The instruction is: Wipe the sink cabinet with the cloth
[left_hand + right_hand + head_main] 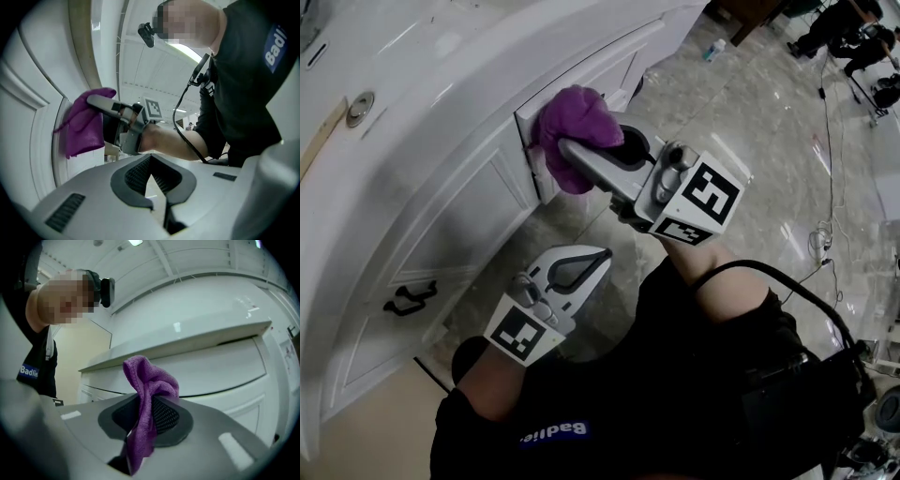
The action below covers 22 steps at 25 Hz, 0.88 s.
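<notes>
The purple cloth [572, 131] is bunched between the jaws of my right gripper [581, 155], which is shut on it. The cloth presses against the edge of a white door panel of the sink cabinet [450, 202]. In the right gripper view the cloth [149, 380] sticks up out of the right gripper [151, 406], with the cabinet front [211, 366] just beyond. My left gripper [586, 262] hangs lower, away from the cabinet, shut and holding nothing. The left gripper view shows the left gripper [151, 158] with jaws together, and the cloth [84, 124] against the cabinet [37, 140].
A black handle [408, 298] sits on a lower cabinet door. The white countertop with a round metal fitting [359, 108] runs along the upper left. Glossy marble floor [750, 141] lies to the right, with cables [825, 234], a small bottle [714, 49] and people [853, 37] far off.
</notes>
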{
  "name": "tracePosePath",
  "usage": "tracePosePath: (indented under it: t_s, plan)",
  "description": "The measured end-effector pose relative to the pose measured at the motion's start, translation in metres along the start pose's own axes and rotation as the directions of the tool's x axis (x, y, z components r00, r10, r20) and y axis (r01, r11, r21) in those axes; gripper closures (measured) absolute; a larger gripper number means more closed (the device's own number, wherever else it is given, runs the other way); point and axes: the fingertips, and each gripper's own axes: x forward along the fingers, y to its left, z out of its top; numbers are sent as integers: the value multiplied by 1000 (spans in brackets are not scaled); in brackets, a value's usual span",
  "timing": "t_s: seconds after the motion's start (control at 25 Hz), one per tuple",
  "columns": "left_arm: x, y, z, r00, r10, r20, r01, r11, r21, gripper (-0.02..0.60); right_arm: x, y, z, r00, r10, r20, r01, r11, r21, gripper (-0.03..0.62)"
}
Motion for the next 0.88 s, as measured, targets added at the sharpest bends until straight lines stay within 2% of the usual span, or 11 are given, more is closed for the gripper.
tracePosePath:
  t_s: [0.12,0.28,0.52,0.88]
  plan:
    - [2,-3,2,1000,-9,2,9,1000,2,581,16,11,0,999,39,-3,-39,997,-63,526]
    - [1,-3,6,1000,-7,17,7,1000,-3,581,19,9,-38,999,17,-37,-17,1000,-5,526]
    - [3,-4,3,1000,-10,18,11,1000,-18,581,14,5,-119,989,0,-146,11,997,72,526]
    - [15,-3,-8,1000,-31,-2,31,999,-30,581,7,2,-209,953,13,-304,37,987,158,526]
